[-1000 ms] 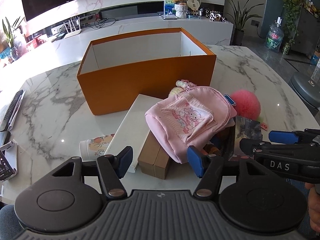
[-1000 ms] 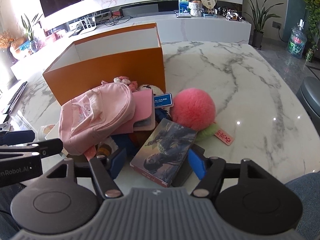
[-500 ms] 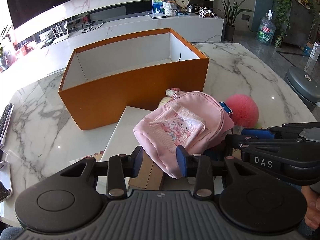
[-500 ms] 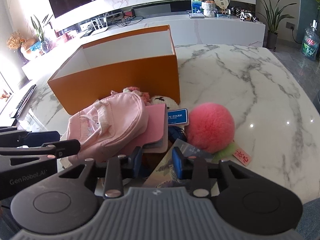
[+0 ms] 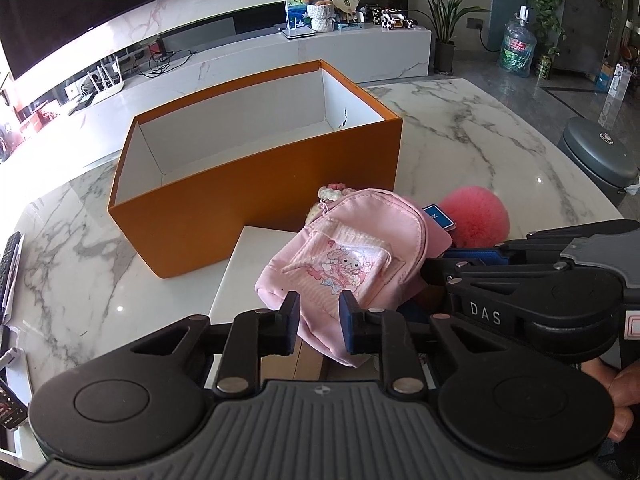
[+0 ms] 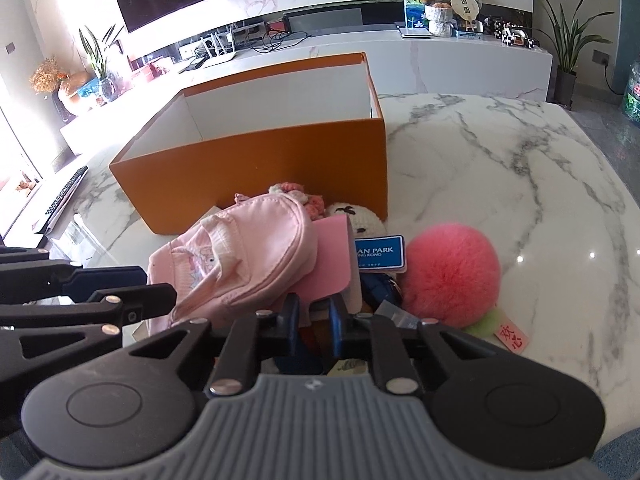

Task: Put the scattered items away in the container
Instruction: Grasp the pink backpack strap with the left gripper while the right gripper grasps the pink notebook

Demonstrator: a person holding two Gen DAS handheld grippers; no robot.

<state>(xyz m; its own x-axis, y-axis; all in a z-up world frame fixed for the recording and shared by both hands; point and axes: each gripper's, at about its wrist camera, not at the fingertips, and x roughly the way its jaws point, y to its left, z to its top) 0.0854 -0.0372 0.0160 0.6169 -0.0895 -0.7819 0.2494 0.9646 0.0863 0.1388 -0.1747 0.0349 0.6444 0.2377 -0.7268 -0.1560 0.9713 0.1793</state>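
Backpack tops the pile directly before the orange box. Your left gripper is closing on its near lower edge; your right gripper, pressed nearly together, seems to pinch something hidden beneath, just right.

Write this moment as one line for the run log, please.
left gripper: closing on pink backpack | right gripper: shut, contents hidden | orange box: nothing seen inside | items on table
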